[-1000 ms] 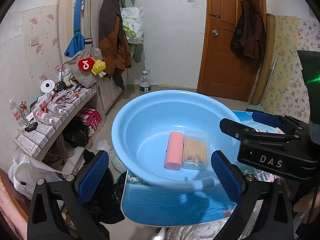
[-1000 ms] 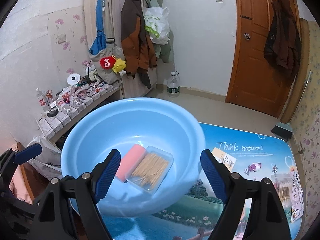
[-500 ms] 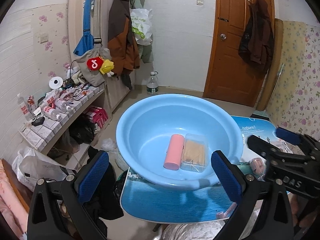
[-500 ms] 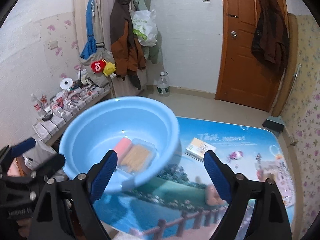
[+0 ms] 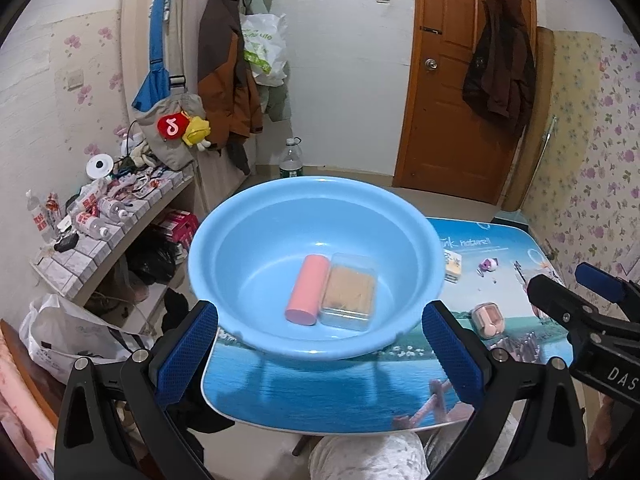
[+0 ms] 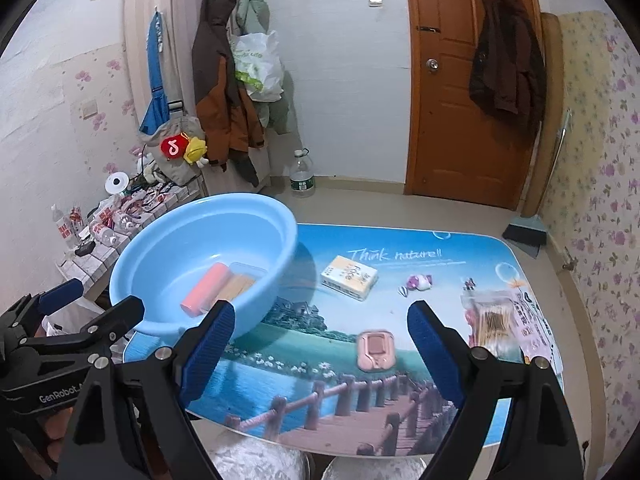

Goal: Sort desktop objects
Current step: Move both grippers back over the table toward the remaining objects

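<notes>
Behind our table (image 6: 400, 400) stand a white wall, a row of hanging coats and an orange door. We hold a gripper in each hand above the near edge of the printed tabletop, and we read the scene from left to right.

At about ten o'clock from the table's middle sits the blue basin (image 6: 160, 248), its left part overhanging the table edge. Inside it lie a pink cylinder (image 5: 307, 294) and, touching its right side, a clear box of toothpicks (image 5: 349, 295).

Our left gripper (image 5: 318, 354) hangs just before the basin's near rim with its blue pads spread wide — nothing between them, nothing touched.

Near twelve o'clock lies a small tissue pack (image 6: 349, 277), and at one o'clock a little purple-and-white toy (image 6: 418, 282).

Near the middle, towards six o'clock, rests a pink case (image 6: 376, 350). Our right gripper (image 6: 318, 356) is over the table in front of it, jaws standing well apart and empty; the case shows in the gap between the pads but beyond them, untouched.

At three o'clock, by the right edge, lies a clear packet of cotton swabs (image 6: 504, 320) — blurred, so we read no detail on it.
</notes>
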`<action>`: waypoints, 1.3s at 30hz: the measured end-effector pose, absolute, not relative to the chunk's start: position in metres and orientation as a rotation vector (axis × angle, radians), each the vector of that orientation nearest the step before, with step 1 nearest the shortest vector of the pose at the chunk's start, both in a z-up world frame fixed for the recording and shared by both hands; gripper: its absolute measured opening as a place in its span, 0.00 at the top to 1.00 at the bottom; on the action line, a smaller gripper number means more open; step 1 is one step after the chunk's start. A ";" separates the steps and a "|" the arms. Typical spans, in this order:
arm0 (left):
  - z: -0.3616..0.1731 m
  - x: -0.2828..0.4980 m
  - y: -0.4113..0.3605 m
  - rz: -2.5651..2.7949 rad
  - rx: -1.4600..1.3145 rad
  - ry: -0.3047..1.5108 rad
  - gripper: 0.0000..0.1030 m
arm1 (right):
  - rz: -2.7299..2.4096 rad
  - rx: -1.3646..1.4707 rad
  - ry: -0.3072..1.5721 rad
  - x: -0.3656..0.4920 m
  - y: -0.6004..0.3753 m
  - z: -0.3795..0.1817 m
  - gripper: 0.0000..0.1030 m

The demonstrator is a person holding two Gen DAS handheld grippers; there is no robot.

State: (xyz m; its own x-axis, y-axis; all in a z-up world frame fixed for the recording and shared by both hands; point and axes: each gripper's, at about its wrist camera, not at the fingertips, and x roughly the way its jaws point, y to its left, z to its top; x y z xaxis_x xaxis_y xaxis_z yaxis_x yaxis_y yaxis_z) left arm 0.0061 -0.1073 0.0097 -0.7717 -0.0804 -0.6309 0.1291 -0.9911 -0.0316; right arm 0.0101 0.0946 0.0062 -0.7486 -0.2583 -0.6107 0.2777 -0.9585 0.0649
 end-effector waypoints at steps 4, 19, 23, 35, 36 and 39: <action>0.014 0.007 -0.098 -2.866 1.001 0.095 0.00 | -2.700 0.934 0.028 0.008 0.096 0.011 0.13; 0.020 0.006 -0.083 -2.884 1.000 0.059 0.00 | -2.701 0.930 0.003 0.010 0.105 0.010 0.13; 0.019 0.003 -0.077 -2.893 1.006 0.061 0.00 | -2.709 0.929 0.003 0.008 0.108 0.011 0.13; 0.013 -0.013 -0.046 -2.943 1.043 0.039 0.00 | -2.779 0.968 -0.045 -0.003 0.141 0.004 0.13; 0.012 -0.014 -0.044 -2.946 1.047 0.038 0.00 | -2.785 0.973 -0.051 -0.004 0.145 0.003 0.13; 0.008 -0.017 -0.038 -2.953 1.059 0.035 0.00 | -2.800 0.993 -0.069 -0.007 0.156 -0.002 0.13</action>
State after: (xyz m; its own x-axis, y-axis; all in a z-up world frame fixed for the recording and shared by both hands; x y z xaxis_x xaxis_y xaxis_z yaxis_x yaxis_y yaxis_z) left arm -0.0166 -0.0375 0.0081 -0.7720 0.0039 -0.6356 0.0111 -0.9997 -0.0195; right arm -0.0066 0.1555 -0.0018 -0.7637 -0.1750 -0.6214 0.1443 -0.9845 0.0999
